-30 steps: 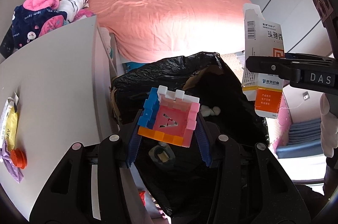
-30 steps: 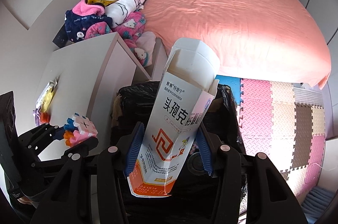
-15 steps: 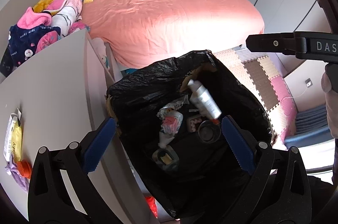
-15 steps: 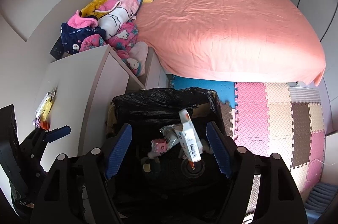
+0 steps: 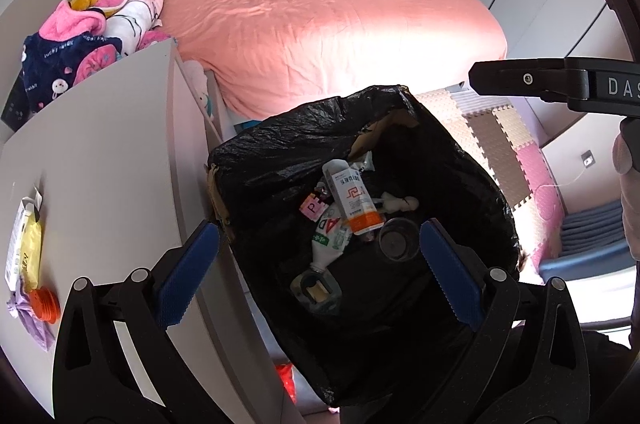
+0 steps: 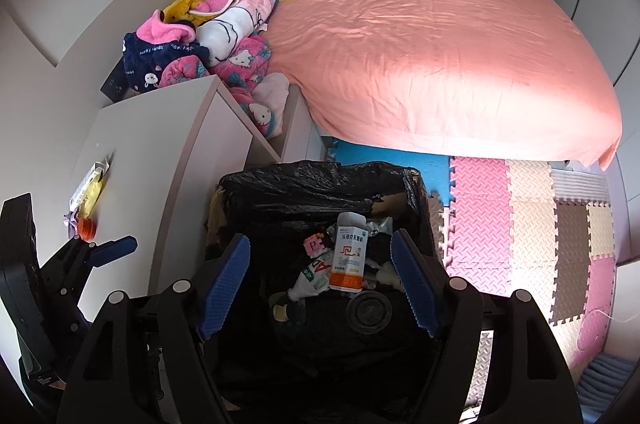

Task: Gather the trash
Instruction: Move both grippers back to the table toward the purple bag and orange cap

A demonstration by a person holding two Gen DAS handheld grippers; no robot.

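A bin lined with a black bag (image 5: 280, 152) (image 6: 320, 180) stands on the floor below both grippers. Inside it lie a white and orange medicine box (image 5: 352, 196) (image 6: 350, 256), a pink block piece (image 5: 313, 207) (image 6: 314, 245), a plastic bottle (image 5: 332, 236) and other rubbish. My left gripper (image 5: 318, 230) hangs over the bin, jaws wide open and holding nothing. My right gripper (image 6: 320, 240) is also open and holding nothing above the bin. On the white cabinet top lie a yellow wipes packet (image 5: 24, 252) (image 6: 90, 192), an orange cap (image 5: 44, 306) and a purple wrapper (image 5: 32, 324).
The white cabinet (image 5: 100, 164) stands directly left of the bin. Behind is a bed with a pink sheet (image 6: 440, 56), with a pile of clothes (image 6: 192, 48) at its left side. Foam floor mats (image 6: 520, 224) cover the floor to the right.
The left gripper let go of a colourful block toy and the right let go of the medicine box. Both sets of jaws opened and both items dropped into the bin.
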